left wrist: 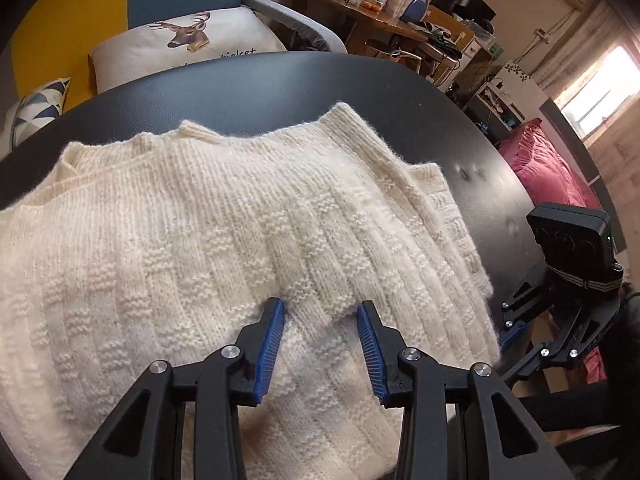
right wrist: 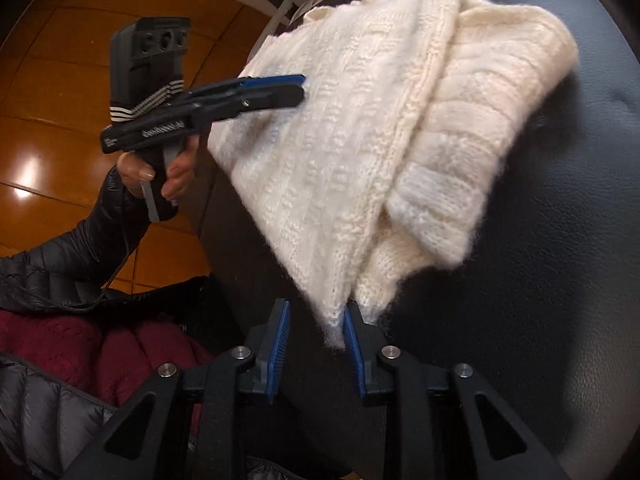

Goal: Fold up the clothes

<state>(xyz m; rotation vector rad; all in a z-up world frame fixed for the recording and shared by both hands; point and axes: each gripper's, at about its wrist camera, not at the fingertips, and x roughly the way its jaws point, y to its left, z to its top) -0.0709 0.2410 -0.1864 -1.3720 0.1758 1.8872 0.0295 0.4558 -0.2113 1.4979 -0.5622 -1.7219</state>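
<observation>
Nearest in the left wrist view, the left gripper (left wrist: 320,312) points down at the sweater (left wrist: 224,216), its jaws spread, with a raised ridge of knit bunched between the blue pads (left wrist: 269,354). Whether the pads actually press that ridge I cannot tell; they sit on the fabric, apart from each other. In the right wrist view, the right gripper (right wrist: 316,320) has its jaws spread too, and the sweater's near corner (right wrist: 336,320) hangs down between them, brushing the right-hand pad and clear of the other. It does not look pinched.

Farther out, the sweater lies partly folded on the black table (left wrist: 280,80), one layer doubled over another, with the near edge reaching the table's rim. Beyond the table are a deer cushion (left wrist: 188,40) and a cluttered desk (left wrist: 380,12).

Risks, as I judge them: the corner is only half between the right jaws, so closing now could catch a single fuzzy layer and let the rest slip. The left pads could snag the loose knit and drag the top layer, spoiling the fold. Pulling with one hand alone could slide the whole sweater off the near edge.
</observation>
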